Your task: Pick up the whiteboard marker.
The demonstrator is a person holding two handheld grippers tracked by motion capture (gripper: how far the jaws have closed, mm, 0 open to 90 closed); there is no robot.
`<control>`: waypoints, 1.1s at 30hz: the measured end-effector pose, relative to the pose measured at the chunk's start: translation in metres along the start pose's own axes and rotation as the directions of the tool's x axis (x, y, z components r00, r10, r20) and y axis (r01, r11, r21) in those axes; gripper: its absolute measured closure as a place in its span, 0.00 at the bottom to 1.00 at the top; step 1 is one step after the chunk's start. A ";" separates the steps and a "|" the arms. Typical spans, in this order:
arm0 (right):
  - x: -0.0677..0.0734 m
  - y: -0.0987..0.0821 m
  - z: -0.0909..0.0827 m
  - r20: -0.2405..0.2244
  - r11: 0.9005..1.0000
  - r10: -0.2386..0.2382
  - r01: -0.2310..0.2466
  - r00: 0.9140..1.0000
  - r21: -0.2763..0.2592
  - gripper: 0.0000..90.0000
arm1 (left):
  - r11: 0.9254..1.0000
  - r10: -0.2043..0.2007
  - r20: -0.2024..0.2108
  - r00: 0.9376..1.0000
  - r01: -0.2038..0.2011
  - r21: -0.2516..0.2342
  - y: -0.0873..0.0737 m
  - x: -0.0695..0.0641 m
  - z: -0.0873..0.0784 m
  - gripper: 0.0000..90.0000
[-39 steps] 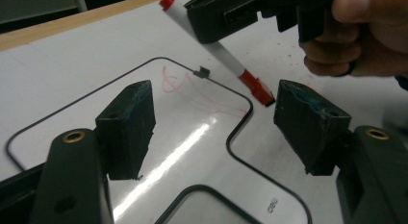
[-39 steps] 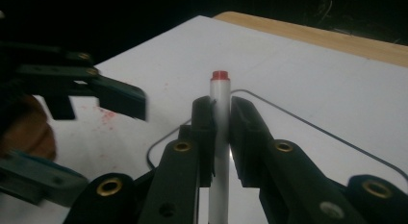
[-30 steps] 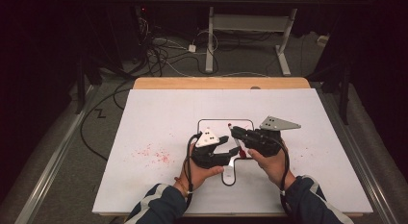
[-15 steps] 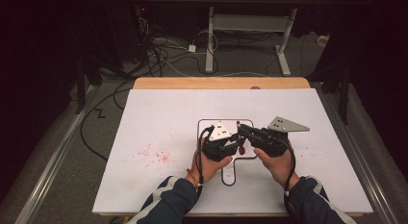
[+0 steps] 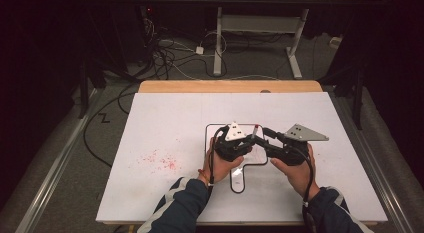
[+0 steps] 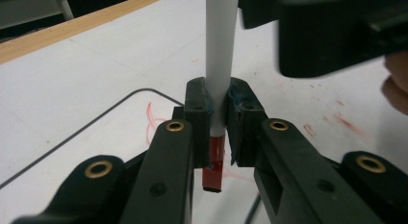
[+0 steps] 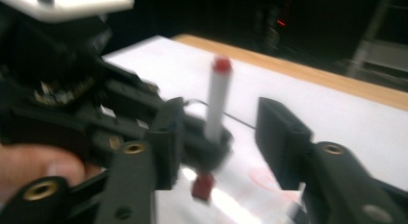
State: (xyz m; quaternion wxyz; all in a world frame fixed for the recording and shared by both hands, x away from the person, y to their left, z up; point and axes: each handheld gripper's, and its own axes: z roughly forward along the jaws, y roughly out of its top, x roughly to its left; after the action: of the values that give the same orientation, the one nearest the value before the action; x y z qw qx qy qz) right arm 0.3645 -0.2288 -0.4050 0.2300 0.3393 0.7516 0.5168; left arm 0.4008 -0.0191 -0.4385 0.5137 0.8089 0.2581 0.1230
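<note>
Marker (image 6: 219, 94) upright between left hand-held gripper (image 6: 219, 125) pads, above table (image 5: 165, 118).

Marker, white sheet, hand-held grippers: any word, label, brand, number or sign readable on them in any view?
None can be read.
Marker: plain white barrel, no print shows.
White sheet: a black outline and red scribbles, no letters.
Left hand-held gripper and right hand-held gripper: no markings legible; the right gripper view is blurred.
</note>
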 end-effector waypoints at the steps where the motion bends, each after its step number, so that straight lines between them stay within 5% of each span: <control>1: 0.000 0.000 0.000 0.000 1.000 0.000 0.000 1.000 0.000 0.57 | 1.000 -0.001 -0.005 1.000 0.001 -0.002 0.002 0.002 0.003 0.88; 2: -0.003 -0.001 -0.009 0.059 1.000 -0.021 0.019 0.998 0.023 0.52 | 1.000 -0.004 -0.022 1.000 0.004 -0.004 0.005 0.006 0.010 0.88; 5: -0.005 -0.009 -0.023 0.098 0.996 -0.072 0.067 0.993 0.051 0.50 | 1.000 -0.022 -0.017 1.000 0.022 -0.015 0.008 0.009 0.016 0.88; 8: -0.010 -0.020 -0.032 0.097 0.991 -0.107 0.099 0.989 0.089 0.50 | 1.000 -0.005 -0.010 1.000 0.005 0.001 0.009 0.012 0.028 0.88; 11: -0.016 -0.031 -0.039 0.097 0.989 -0.085 0.073 0.992 0.126 0.48 | 1.000 -0.021 -0.010 1.000 0.021 0.017 0.007 0.014 0.038 0.88; 15: -0.020 -0.039 -0.043 0.100 0.987 -0.081 0.066 0.992 0.146 0.48 | 0.998 0.008 -0.037 0.999 -0.006 0.061 0.003 0.017 0.046 0.88; 24: -0.019 -0.046 -0.041 0.075 0.981 -0.094 0.080 0.993 0.179 0.47 | 0.999 -0.013 0.046 0.999 0.012 0.033 -0.009 0.006 0.036 0.88; 27: -0.018 -0.046 -0.041 0.071 0.979 -0.102 0.088 0.992 0.182 0.47 | 1.000 0.014 0.072 0.997 -0.016 0.025 -0.016 -0.004 0.028 0.88; 30: -0.017 -0.046 -0.040 0.065 0.979 -0.104 0.090 0.992 0.184 0.46 | 0.997 0.074 0.062 0.995 -0.076 0.031 -0.018 -0.013 0.023 0.88; 33: -0.017 -0.047 -0.039 0.062 0.978 -0.107 0.094 0.992 0.187 0.46 | 0.995 0.089 0.025 0.996 -0.090 0.035 -0.016 -0.007 0.026 0.88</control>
State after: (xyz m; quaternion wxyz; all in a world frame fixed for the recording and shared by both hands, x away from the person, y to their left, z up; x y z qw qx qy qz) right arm 0.3356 -0.2765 -0.4345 0.2504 0.3390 0.8034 0.4206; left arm 0.4019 -0.0375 -0.4637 0.4962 0.8301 0.2179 0.1316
